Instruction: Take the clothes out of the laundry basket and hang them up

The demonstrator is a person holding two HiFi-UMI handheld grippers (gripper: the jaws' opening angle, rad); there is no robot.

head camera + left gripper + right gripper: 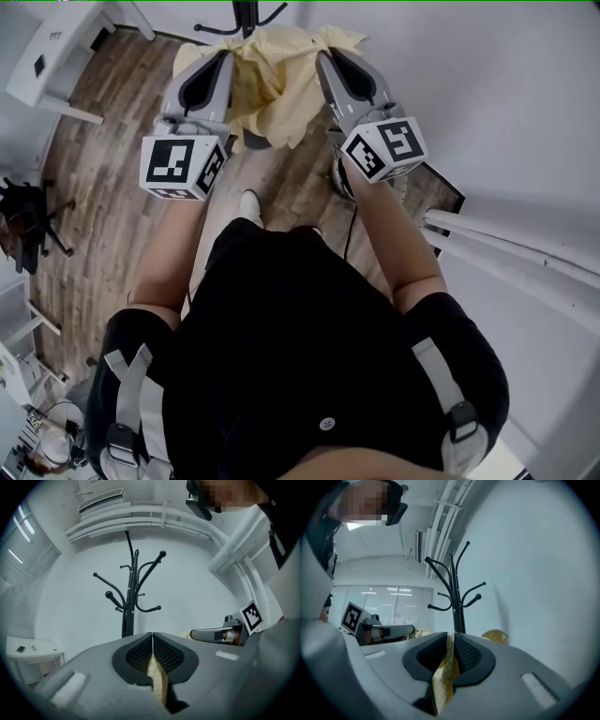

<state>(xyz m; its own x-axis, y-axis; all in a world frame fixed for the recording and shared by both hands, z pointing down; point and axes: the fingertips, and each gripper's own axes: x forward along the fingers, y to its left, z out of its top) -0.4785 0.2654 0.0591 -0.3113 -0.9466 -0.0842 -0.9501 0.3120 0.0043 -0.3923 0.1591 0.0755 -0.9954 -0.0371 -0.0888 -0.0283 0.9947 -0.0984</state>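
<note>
left hand-held gripper (152, 641), right hand-held gripper (451, 641) on garment (272, 89)

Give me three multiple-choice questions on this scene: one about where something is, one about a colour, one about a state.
1. Where is the coat rack?
A) upright, ahead of the left gripper and right gripper
B) lying on the floor
C) behind both grippers

2. What colour is the garment?
A) blue
B) pale yellow
C) black

3. What state are both grippers in?
A) open and empty
B) shut on the garment
C) shut on the coat rack

Answers:
1. A: both gripper views show it standing ahead.
2. B: the head view shows pale yellow cloth.
3. B: yellow cloth is pinched between the fingers in each gripper view.
</note>
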